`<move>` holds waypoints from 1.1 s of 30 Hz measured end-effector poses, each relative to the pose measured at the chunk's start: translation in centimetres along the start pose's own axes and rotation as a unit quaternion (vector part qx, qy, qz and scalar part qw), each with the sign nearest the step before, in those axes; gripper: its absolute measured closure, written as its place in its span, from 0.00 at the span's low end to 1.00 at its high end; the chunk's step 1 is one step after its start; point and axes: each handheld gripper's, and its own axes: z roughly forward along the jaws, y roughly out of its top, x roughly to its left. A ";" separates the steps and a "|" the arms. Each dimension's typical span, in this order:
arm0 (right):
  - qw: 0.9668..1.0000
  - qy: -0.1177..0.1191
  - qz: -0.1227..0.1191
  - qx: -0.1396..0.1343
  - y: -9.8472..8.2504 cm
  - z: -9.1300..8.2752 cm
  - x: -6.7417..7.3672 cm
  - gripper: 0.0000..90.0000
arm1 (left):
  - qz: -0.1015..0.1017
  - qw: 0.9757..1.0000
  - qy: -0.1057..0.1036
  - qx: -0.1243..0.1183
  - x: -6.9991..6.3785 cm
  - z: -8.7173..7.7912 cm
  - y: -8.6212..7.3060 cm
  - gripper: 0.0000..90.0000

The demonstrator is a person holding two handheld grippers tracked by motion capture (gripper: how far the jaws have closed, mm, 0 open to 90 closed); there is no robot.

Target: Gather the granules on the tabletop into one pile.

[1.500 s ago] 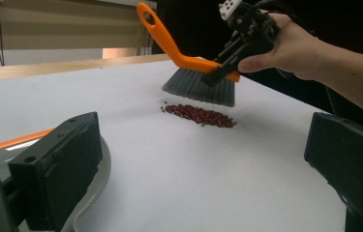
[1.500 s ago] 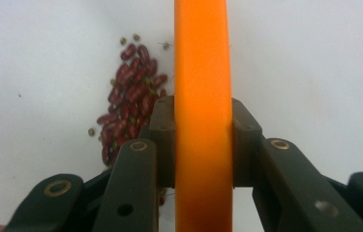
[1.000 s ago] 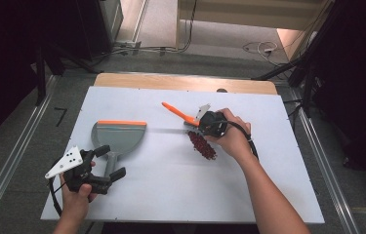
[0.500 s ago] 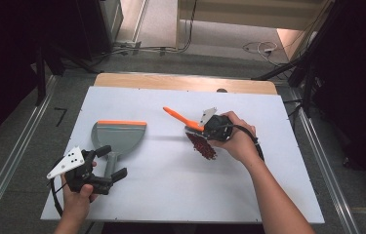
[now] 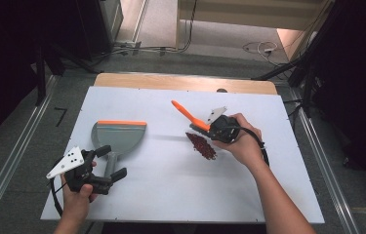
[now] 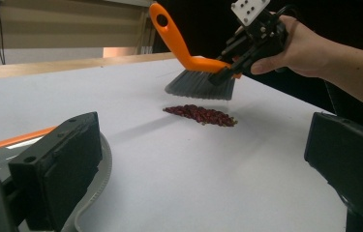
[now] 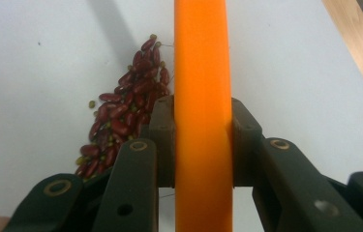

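A brush with an orange handle [image 5: 184, 113] and grey bristles [image 6: 201, 89] hangs just above the white tabletop, right of centre. My right gripper [image 5: 214, 130] is shut on its handle [image 7: 202, 72], with both pads pressed on the orange plastic. A narrow pile of red beans [image 5: 201, 145] lies under and beside the bristles [image 7: 121, 116] [image 6: 201, 115]. A grey dustpan with an orange lip [image 5: 117, 136] lies flat at the left. My left gripper [image 5: 112, 163] is open at the dustpan's handle end, with no grip visible on it.
The white board [image 5: 171, 195] has bare surface between the dustpan and the beans and along the near edge. A wooden strip [image 5: 180, 82] runs along the far edge. Metal rails flank the table, and cables lie on the floor beyond it.
My right hand has shifted the brush a little to the right and lifted it, leaving more of the bean pile exposed. The left hand and the dustpan have stayed put.
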 end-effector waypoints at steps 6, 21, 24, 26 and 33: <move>0.995 0.029 0.094 -0.012 -1.6 -1.8 0.1 0.76 | 0.001 1.000 -0.001 0.000 -0.1 0.1 0.0 0.01; 0.985 0.114 0.118 -0.045 -5.1 -4.2 1.6 0.76 | 0.004 1.000 0.000 0.008 -0.2 0.5 -0.1 0.01; 0.986 0.135 0.090 -0.030 -4.3 -3.4 2.5 0.76 | 0.004 1.000 0.000 0.009 -0.2 0.5 -0.1 0.01; 0.985 0.150 0.075 -0.026 -3.7 -2.8 2.7 0.76 | 0.005 1.000 0.000 0.009 -0.2 0.5 -0.1 0.01; 0.983 0.176 0.061 -0.007 -2.1 -0.8 3.0 0.76 | 0.003 1.000 0.000 0.007 -0.1 0.3 -0.2 0.01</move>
